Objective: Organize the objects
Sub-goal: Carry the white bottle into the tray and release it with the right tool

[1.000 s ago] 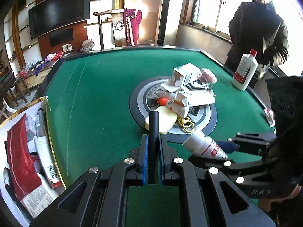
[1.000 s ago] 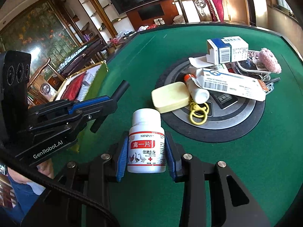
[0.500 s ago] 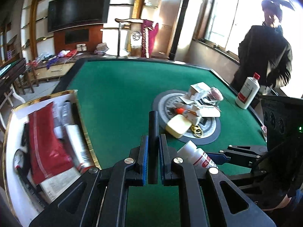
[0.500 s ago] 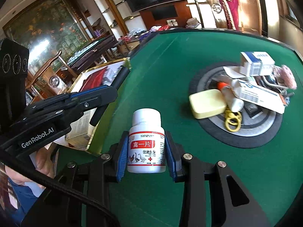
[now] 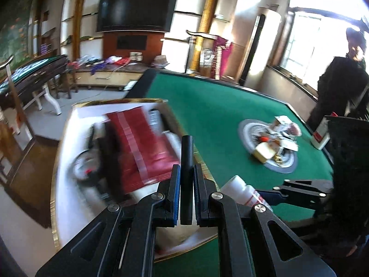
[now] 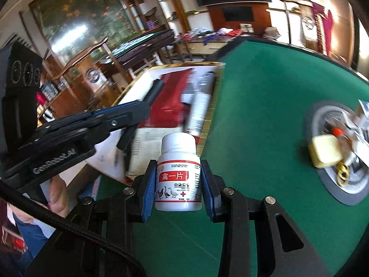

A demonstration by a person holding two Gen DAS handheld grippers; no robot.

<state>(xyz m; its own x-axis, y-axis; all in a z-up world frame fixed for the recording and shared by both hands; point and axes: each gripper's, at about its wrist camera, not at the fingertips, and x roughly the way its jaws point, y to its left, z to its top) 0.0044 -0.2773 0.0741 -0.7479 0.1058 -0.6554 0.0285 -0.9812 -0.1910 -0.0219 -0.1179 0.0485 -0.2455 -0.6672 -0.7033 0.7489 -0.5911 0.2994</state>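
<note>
Two grippers, both loaded, both over the left edge of the green table [image 5: 212, 115]. Wide bare felt between that edge and the round grey centre disc [image 5: 267, 147]; room to move there. Far rim of the table is clear too.

White gold-rimmed tray [image 5: 69, 152] sits just off the table's left edge, against it. Inside: red packet [image 5: 140, 143], a white tube [image 6: 199, 108] along the table-side wall, papers, a dark item, all blurred. Little free floor in the tray; some white showing at the near end.

Left gripper [image 5: 186, 194]: jaws almost fully closed, blue pads clamped on a thin black stick [image 5: 187, 159] that stands up past the fingertips, over the tray's table-side rim.

Right gripper [image 6: 177, 184]: jaws part open, pads pressed on both sides of a white pill bottle [image 6: 178, 173], upright, red label facing the camera, above the felt near the tray corner.

Remaining clutter piled on the centre disc: yellow block [image 6: 325, 151], yellow rings, orange-capped tube, boxes. White bottle with red label [image 5: 320, 133] at the right edge of the table, next to a person in dark clothes [image 5: 339, 83].
</note>
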